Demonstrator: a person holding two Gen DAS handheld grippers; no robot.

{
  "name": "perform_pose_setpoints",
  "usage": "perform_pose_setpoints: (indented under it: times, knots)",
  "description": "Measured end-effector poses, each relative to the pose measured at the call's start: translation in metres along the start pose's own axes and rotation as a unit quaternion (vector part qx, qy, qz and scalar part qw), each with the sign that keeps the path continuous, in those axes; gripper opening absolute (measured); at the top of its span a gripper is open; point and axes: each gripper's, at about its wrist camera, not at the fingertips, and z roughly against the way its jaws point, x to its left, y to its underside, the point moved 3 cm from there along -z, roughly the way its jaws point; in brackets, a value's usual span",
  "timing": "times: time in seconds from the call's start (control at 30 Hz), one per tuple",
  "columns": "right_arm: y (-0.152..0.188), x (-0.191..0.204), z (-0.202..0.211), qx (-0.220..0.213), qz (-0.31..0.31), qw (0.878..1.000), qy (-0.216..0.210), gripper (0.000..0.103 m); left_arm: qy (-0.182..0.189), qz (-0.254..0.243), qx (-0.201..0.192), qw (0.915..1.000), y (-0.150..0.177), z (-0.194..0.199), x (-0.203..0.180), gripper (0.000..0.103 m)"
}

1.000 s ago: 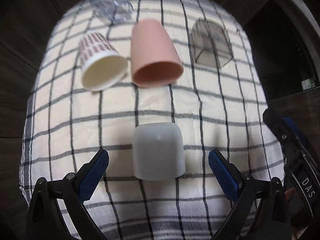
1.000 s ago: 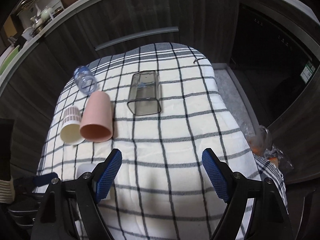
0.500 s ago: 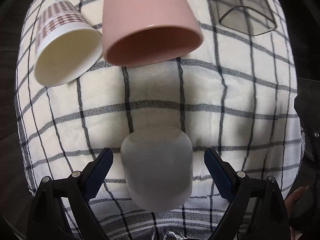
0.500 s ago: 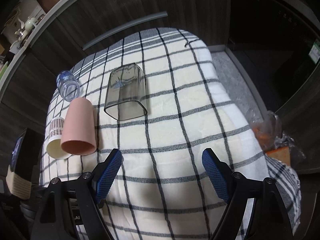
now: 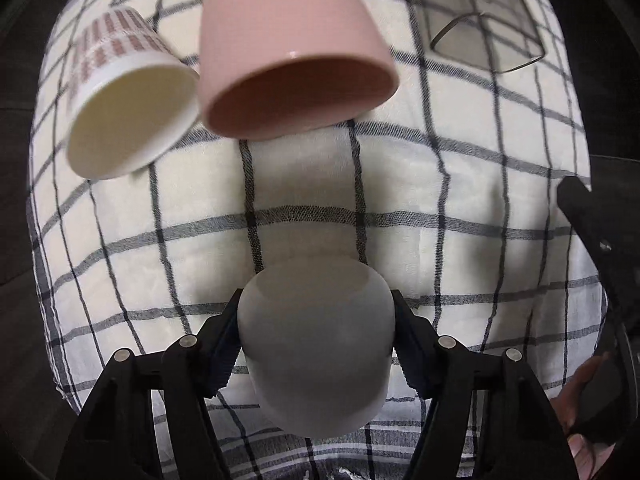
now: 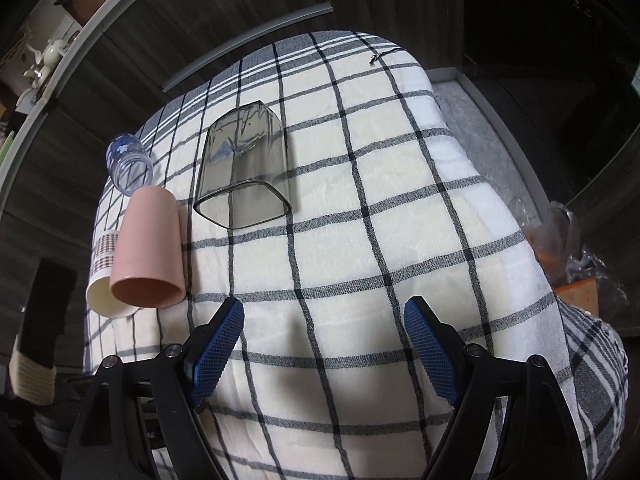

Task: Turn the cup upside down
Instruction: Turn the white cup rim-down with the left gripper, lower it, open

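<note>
The left gripper [image 5: 316, 340] has its jaws clamped on a white cup [image 5: 316, 344]; a pink cup [image 5: 292, 60] lies ahead. The right gripper [image 6: 324, 344] hovers, jaws wide, over the checked cloth [image 6: 360, 240].

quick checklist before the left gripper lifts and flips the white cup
1. Left gripper shut on white cup, pads on both sides: ok.
2. Grip depth, whether it holds through a flip: cannot tell.
3. Gap between it and the pink cup lying ahead: ok.
4. Striped paper cup and smoky square glass out of the way: ok.
5. Right gripper open, holding nothing: ok.
6. Checked cloth flat for landing: ok.
</note>
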Motion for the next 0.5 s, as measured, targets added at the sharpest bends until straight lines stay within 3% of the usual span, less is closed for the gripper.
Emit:
perform_pose_setpoints:
  times: [0.17,0.27,0.33,0.43,0.5]
  knots:
    - [0.002,0.001,0.005,-0.017,0.001,1.000,-0.008,0.082,0.010,-0.011,-0.089,0.9959,0.011,0.022,0.004,0.066]
    - [0.005,0.004,0.009,-0.030,0.007,0.999,-0.010,0.082,0.033,-0.007,-0.163,0.9860,0.020,0.037,0.009,0.066]
    - [0.008,0.007,0.012,-0.042,0.014,0.999,-0.010,0.082,0.046,0.008,-0.236,0.9706,0.030,0.052,0.017,0.067]
    - [0.011,0.009,0.014,-0.055,0.022,0.998,-0.006,0.082,0.020,0.003,-0.354,0.9351,0.047,0.059,0.037,0.067]
    - [0.013,0.009,0.014,-0.066,0.027,0.997,0.001,0.082,0.018,0.007,-0.408,0.9128,0.054,0.061,0.046,0.067]
